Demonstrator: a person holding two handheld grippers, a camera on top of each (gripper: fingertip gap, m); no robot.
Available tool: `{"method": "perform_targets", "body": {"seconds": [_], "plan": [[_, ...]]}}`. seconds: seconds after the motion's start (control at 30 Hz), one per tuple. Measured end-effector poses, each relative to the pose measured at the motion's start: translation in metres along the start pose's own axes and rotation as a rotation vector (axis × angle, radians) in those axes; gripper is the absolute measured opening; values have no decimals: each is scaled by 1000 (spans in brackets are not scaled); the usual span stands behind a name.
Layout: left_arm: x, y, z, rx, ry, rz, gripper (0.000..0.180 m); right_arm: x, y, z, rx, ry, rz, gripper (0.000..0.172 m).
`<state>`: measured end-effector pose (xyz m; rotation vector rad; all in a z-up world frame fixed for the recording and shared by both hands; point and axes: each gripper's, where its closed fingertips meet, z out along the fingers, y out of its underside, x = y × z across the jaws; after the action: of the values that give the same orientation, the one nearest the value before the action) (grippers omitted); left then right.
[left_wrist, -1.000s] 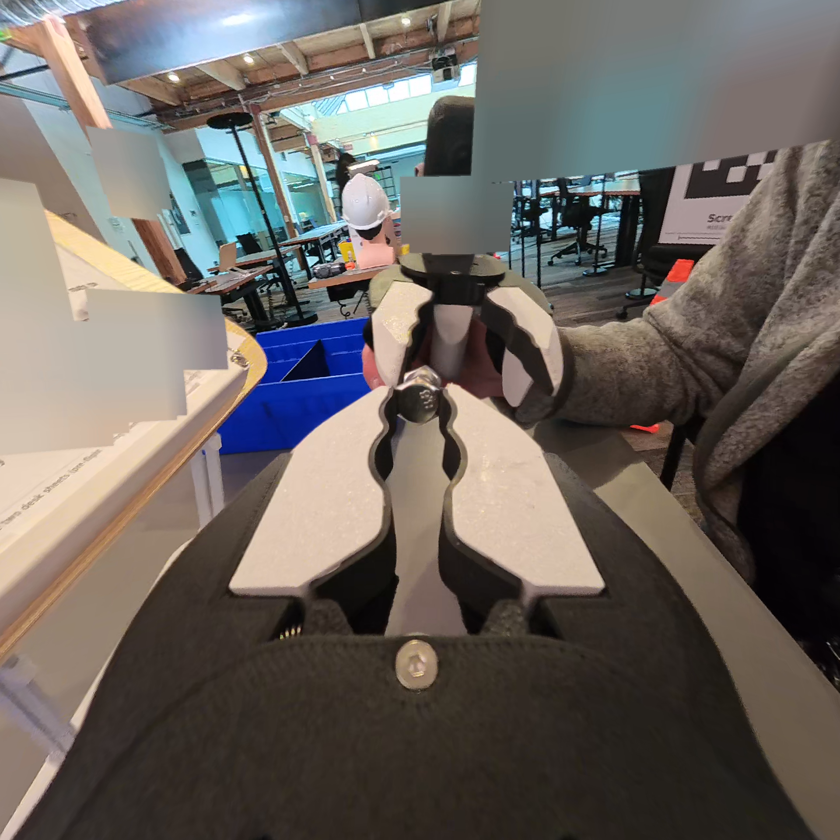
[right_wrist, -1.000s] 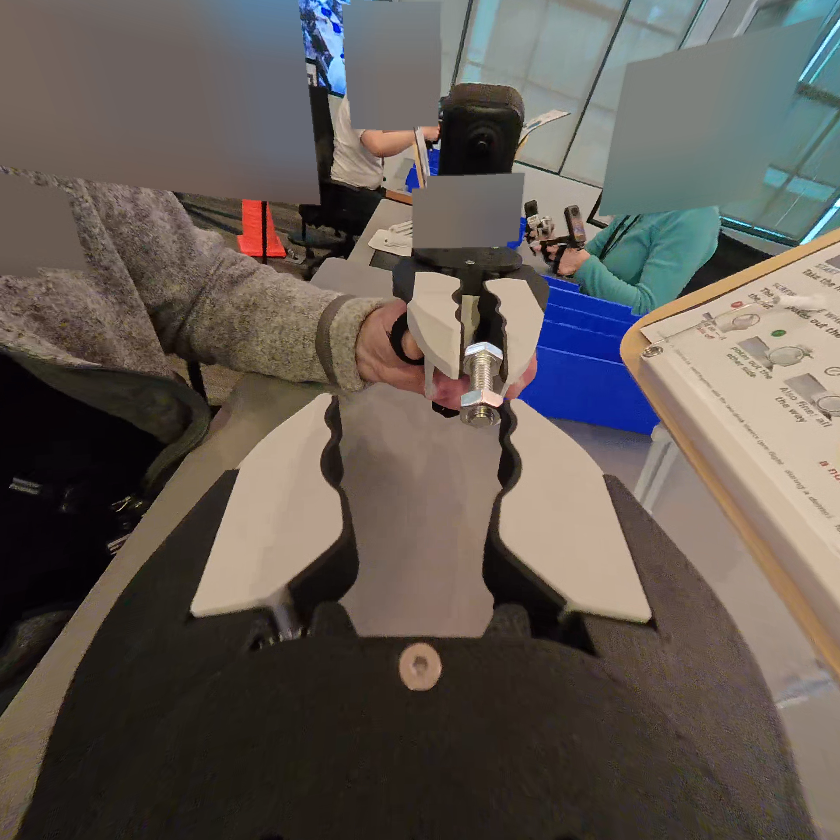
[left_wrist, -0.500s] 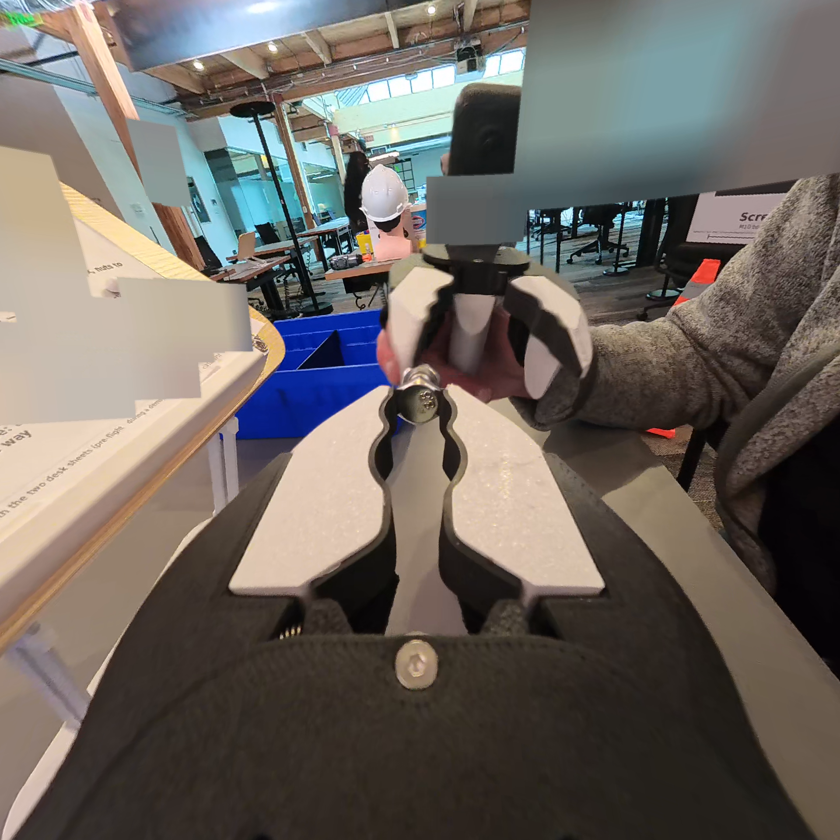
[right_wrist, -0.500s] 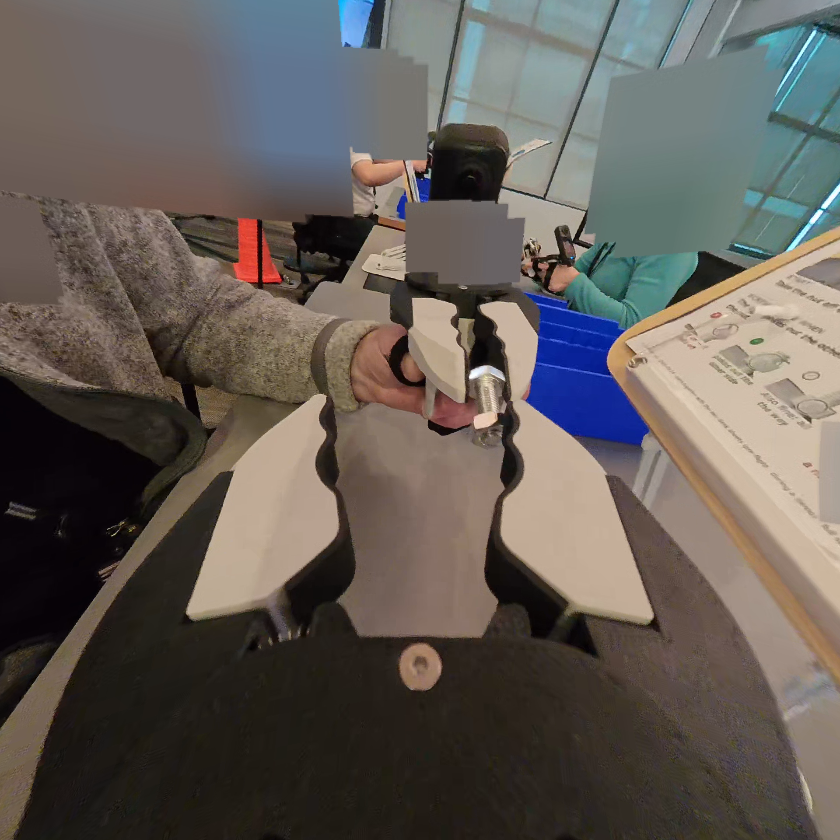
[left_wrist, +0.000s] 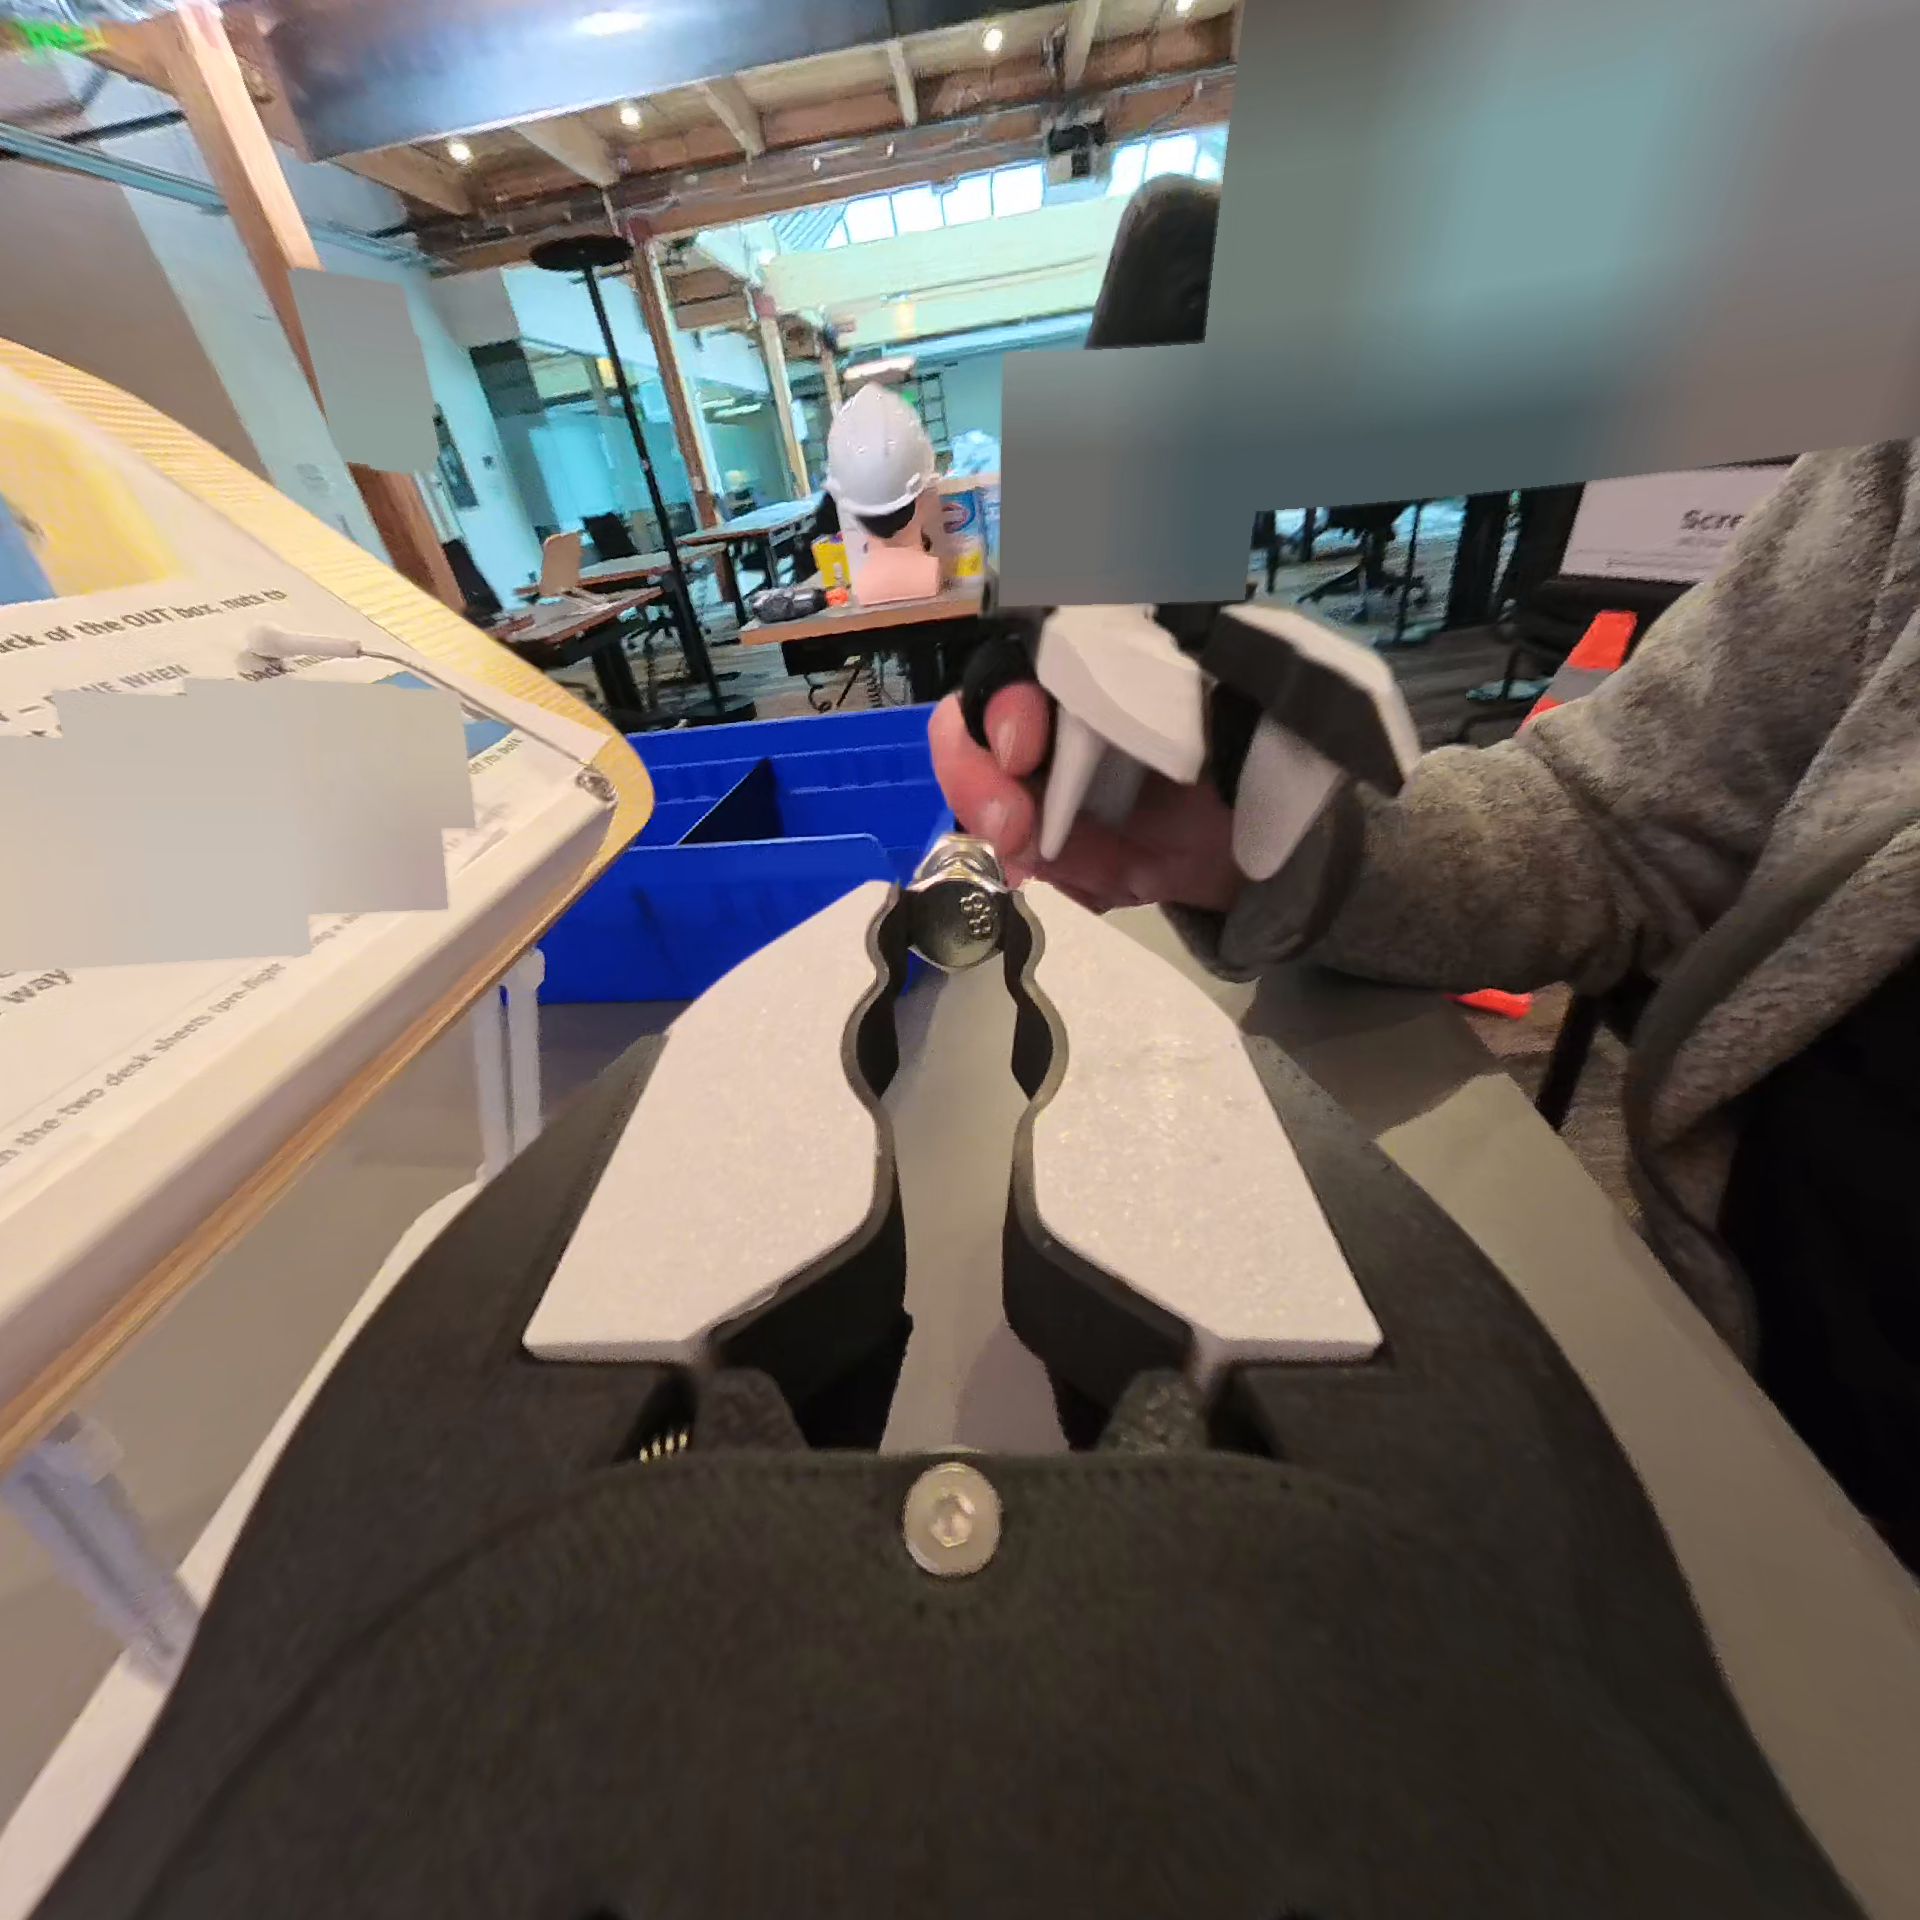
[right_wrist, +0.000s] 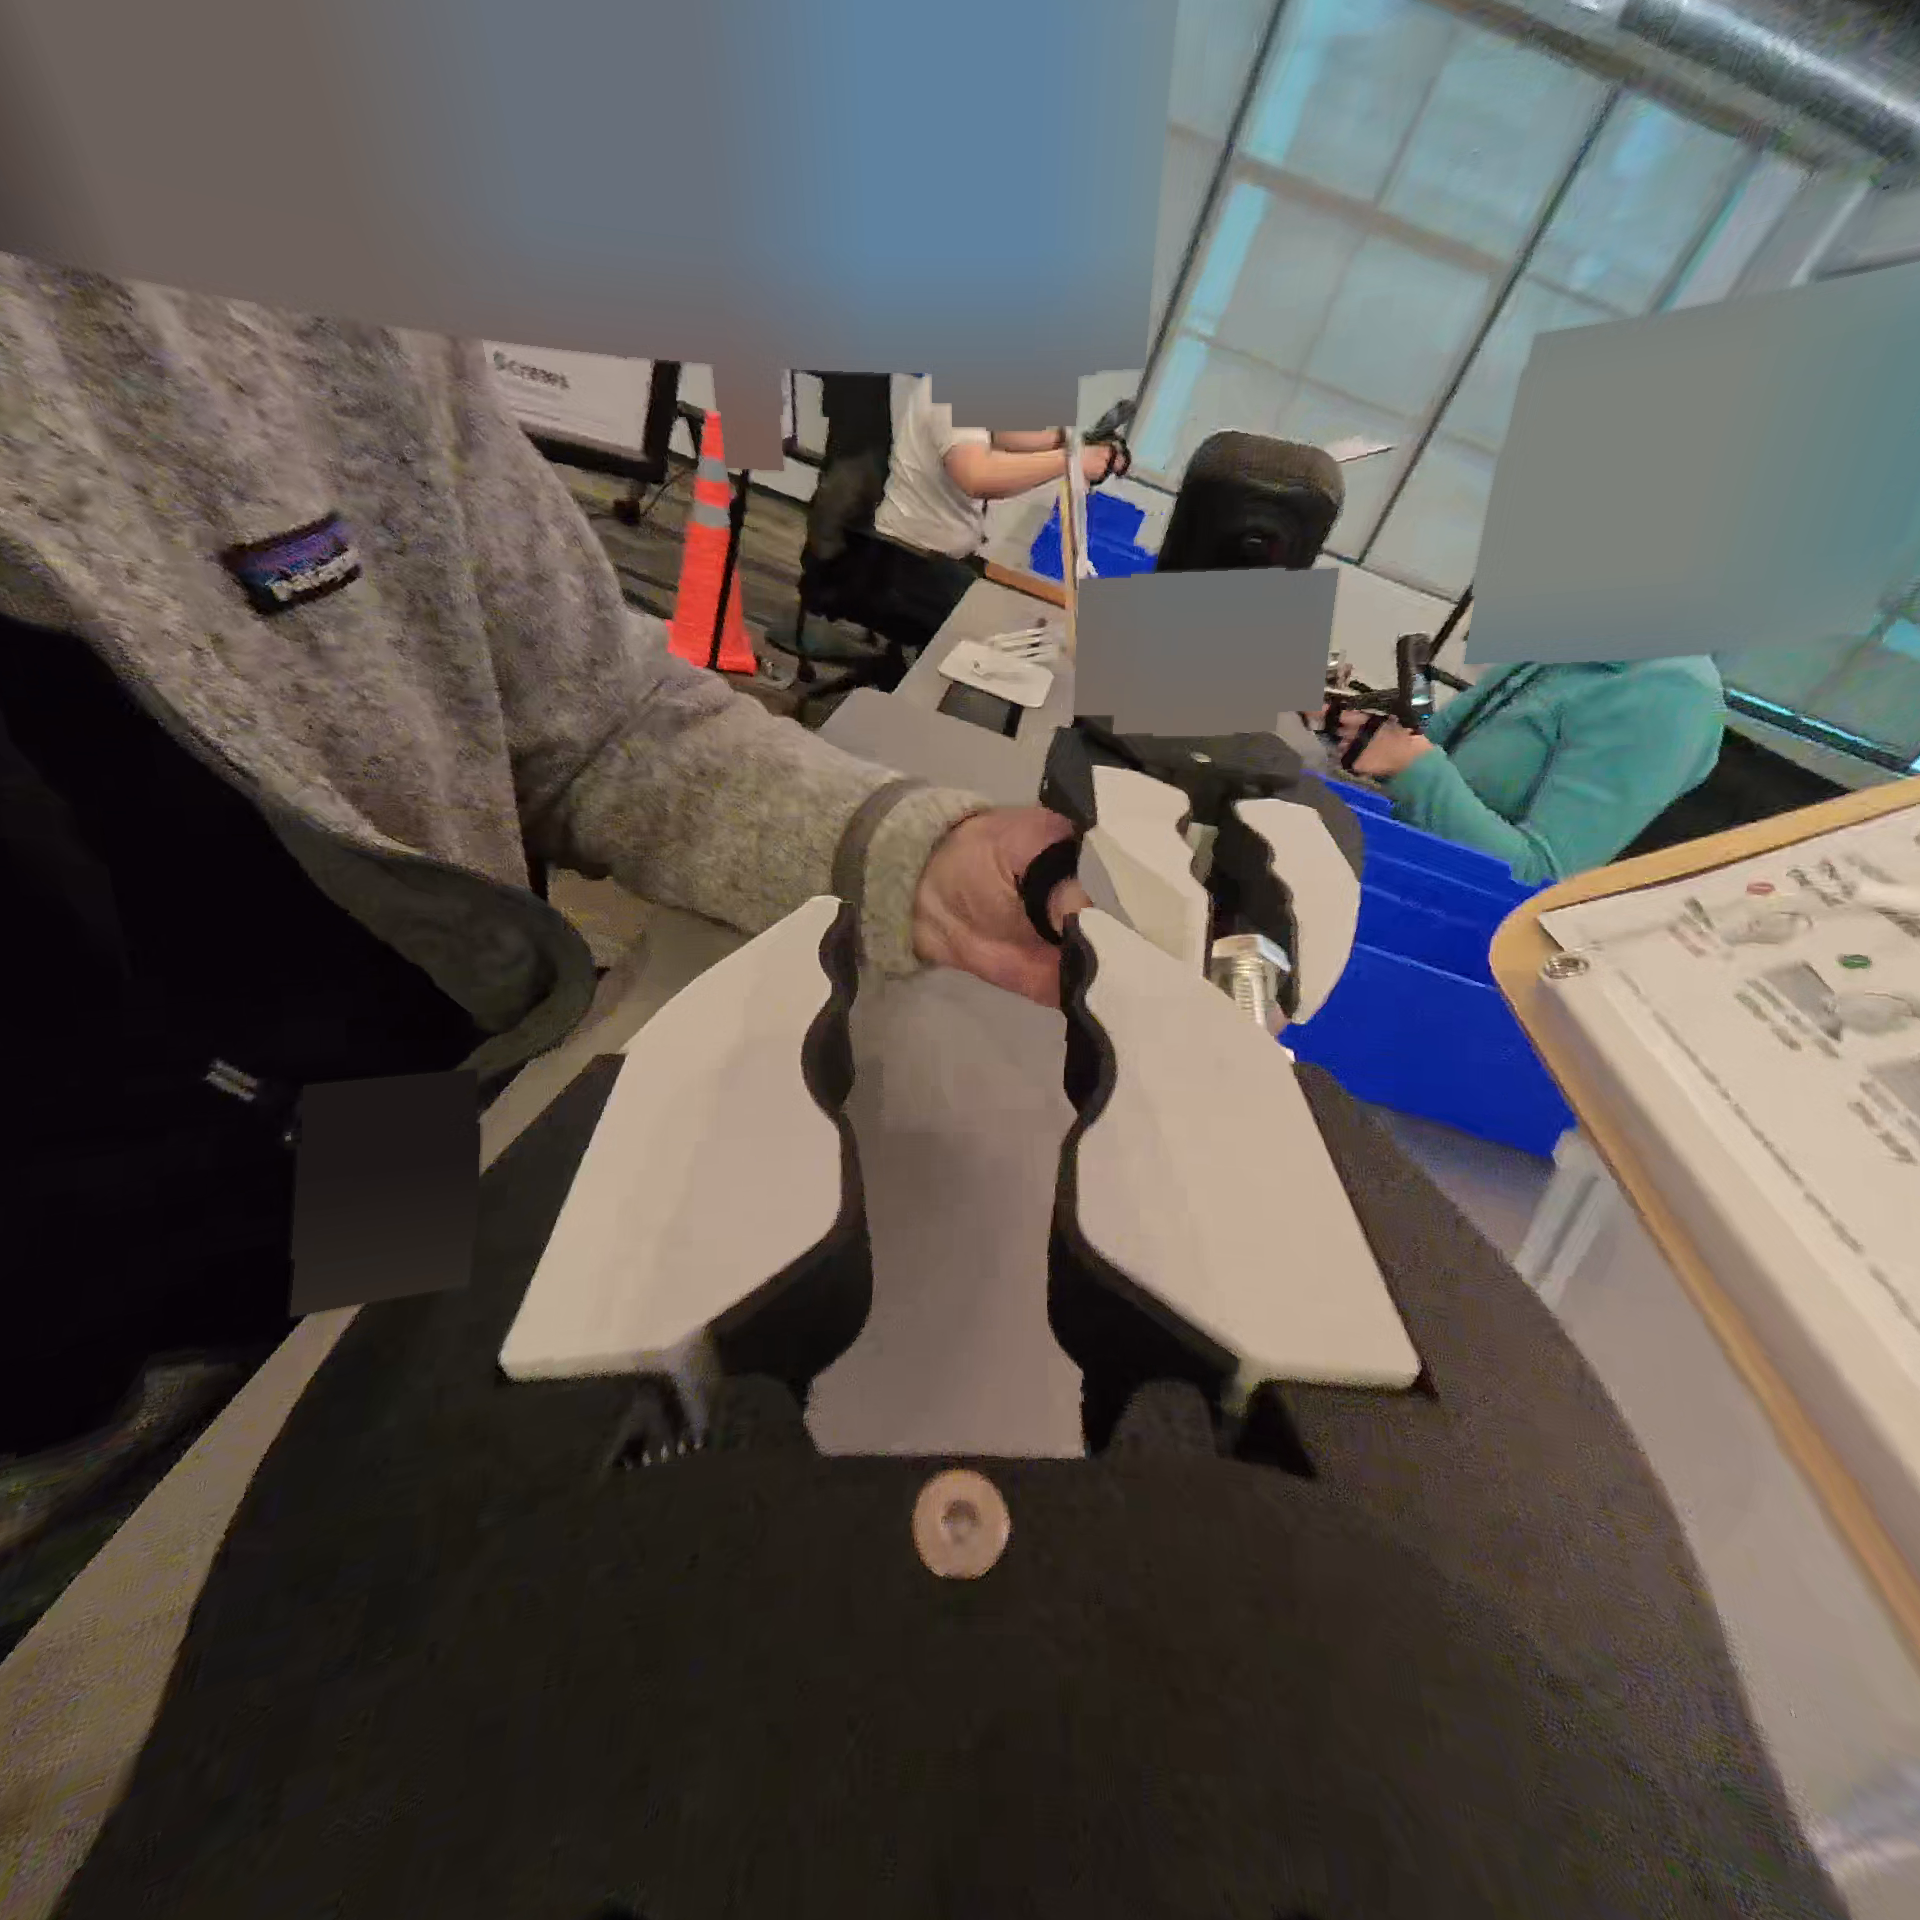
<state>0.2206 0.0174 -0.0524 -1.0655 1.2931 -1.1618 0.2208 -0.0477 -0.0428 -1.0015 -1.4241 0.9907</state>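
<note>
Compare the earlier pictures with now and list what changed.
The right gripper narrowed its empty jaws and swung to its own left, off the bolt, which now sits off to its right. The left gripper stays clamped on the bolt head, nut still threaded on.

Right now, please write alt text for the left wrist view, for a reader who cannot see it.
The left tool clamps the hex head of a silver bolt at its fingertips. Just beyond, a hand in a grey sleeve holds the right tool, with a blue bin behind.

2 tools (left_wrist: 954, 914) (right_wrist: 951, 935), 1 bolt (left_wrist: 958, 920), 1 blue bin (left_wrist: 748, 831)
</note>
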Motion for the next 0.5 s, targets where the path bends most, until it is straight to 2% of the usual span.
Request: {"method": "perform_targets", "body": {"seconds": [0.03,0.07,0.1,0.13,0.2,0.37,0.43,0.5], "plan": [[0,-2,-1,16,4,-8,17,2,5,0,-34,8,2,34],[-1,-1,-1,13,-1,-7,17,14,8,-1,-46,83,17,45],[-1,-1,-1,9,-2,-4,17,24,10,-2,-33,133,49,63],[0,-2,-1,12,1,-5,17,29,12,-3,-28,140,87,73],[0,-2,0,9,1,-2,17,32,20,0,-62,149,108,79],[-1,0,-1,7,-7,-4,17,25,17,3,-49,123,93,77],[-2,-2,-2,18,-3,-15,17,5,6,1,-7,14,53,40],[-2,-2,-3,27,2,-19,17,16,7,-2,-16,82,67,49]]}}
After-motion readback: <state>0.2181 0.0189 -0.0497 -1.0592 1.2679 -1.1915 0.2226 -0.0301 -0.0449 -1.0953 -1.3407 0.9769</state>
